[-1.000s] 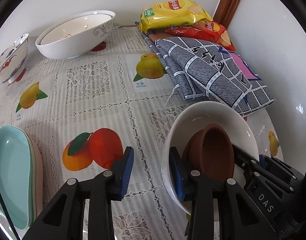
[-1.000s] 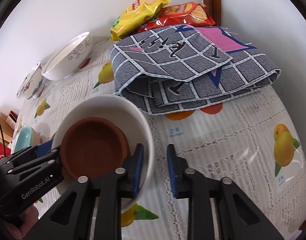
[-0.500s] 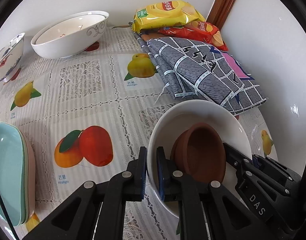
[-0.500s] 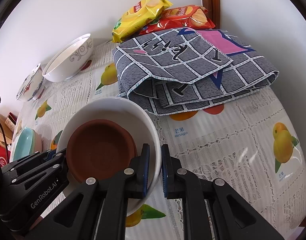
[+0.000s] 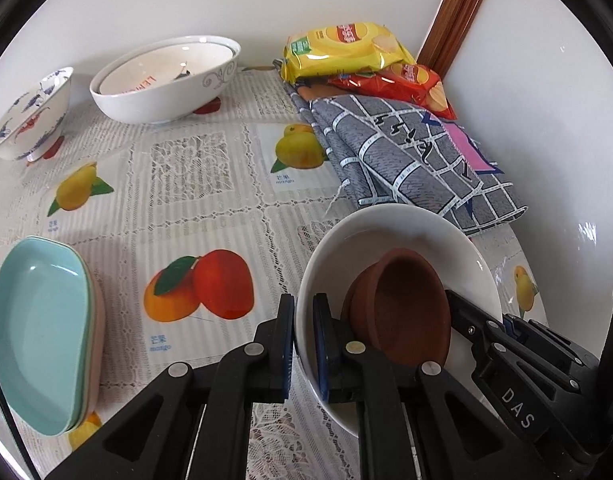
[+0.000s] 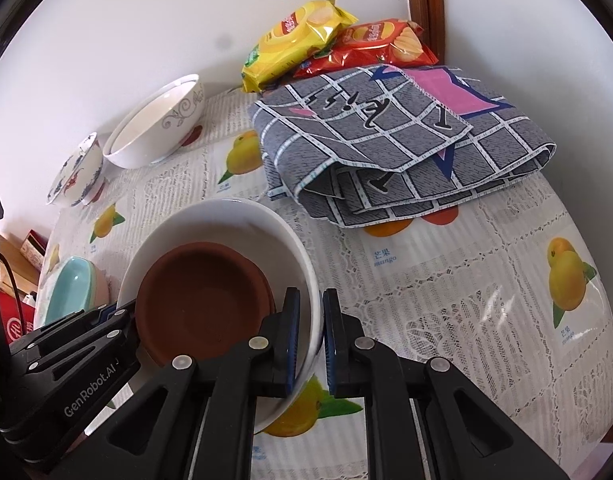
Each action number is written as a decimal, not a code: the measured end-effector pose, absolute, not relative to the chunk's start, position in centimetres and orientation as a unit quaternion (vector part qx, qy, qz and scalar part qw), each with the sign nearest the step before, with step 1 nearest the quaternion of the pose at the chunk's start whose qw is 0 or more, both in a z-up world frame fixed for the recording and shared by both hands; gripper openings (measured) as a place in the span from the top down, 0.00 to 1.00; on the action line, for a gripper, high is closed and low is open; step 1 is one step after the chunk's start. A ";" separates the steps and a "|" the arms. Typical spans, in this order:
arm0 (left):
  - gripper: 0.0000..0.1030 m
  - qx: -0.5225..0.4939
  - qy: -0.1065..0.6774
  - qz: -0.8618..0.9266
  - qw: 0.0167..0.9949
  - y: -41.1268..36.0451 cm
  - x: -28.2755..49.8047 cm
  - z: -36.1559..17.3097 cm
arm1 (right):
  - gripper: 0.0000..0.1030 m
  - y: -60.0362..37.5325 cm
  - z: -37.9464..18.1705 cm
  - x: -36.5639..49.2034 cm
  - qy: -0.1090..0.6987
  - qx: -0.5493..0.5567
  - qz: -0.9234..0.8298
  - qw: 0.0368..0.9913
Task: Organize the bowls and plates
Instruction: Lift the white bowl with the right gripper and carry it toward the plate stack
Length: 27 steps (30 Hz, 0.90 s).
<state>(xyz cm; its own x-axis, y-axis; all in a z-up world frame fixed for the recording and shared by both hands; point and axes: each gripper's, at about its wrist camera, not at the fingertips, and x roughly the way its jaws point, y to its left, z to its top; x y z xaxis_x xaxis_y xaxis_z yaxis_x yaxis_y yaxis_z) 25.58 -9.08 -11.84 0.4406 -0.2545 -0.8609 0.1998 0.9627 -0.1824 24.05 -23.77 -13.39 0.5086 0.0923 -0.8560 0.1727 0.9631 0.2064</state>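
A plain white bowl with a brown clay dish inside it is held above the fruit-print tablecloth. My left gripper is shut on its left rim. My right gripper is shut on its right rim; the bowl and the dish show there too. A large white bowl with grey scrolls stands at the back, with another bowl nested in it. A blue and red patterned bowl stands at the back left. Stacked teal and pink dishes lie at the left.
A folded grey checked cloth lies at the back right, with yellow and red chip bags behind it. White walls meet at a wooden corner post. The table's right edge curves near the right wall.
Both grippers have closed on the white bowl's rim, the left from wide open. The bowl with the clay dish has come up off the table a little.
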 end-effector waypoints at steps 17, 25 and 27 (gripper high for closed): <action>0.91 -0.032 0.483 -0.121 0.867 -6.1 24.1 -8.2 | 0.90 -20.9 -9.5 22.9 0.464 0.132 -0.010 0.876; 0.91 -0.033 0.474 -0.115 0.872 -4.6 23.4 -7.2 | 0.90 -19.4 -8.3 22.5 0.456 0.128 -0.003 0.881; 0.91 -0.031 0.473 -0.114 0.873 -4.3 23.3 -7.0 | 0.90 -19.1 -8.1 22.4 0.454 0.128 -0.002 0.882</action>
